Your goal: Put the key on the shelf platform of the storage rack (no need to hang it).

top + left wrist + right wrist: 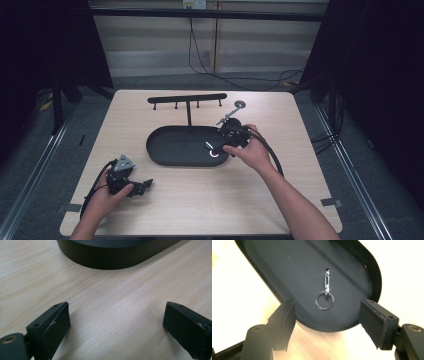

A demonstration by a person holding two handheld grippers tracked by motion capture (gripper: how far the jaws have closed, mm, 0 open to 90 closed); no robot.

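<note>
Right hand-held gripper [220, 143]: poised over the right end of the tray, jaws spread wide, nothing between the pads
Left hand-held gripper [145, 186]: resting low on the worktop near its front left corner, jaws wide apart, holding nothing
Keyring [325, 296]: flat on the tray floor near the rounded right end, round ring with a silver snap clip attached, lying ahead of the right jaws and apart from both pads
Tray [170, 145]: black, oval, at mid-worktop
Rack [187, 99]: black bar with small pegs on a post rising from the tray's far edge
Worktop [200, 200]: pale wood grain
</note>
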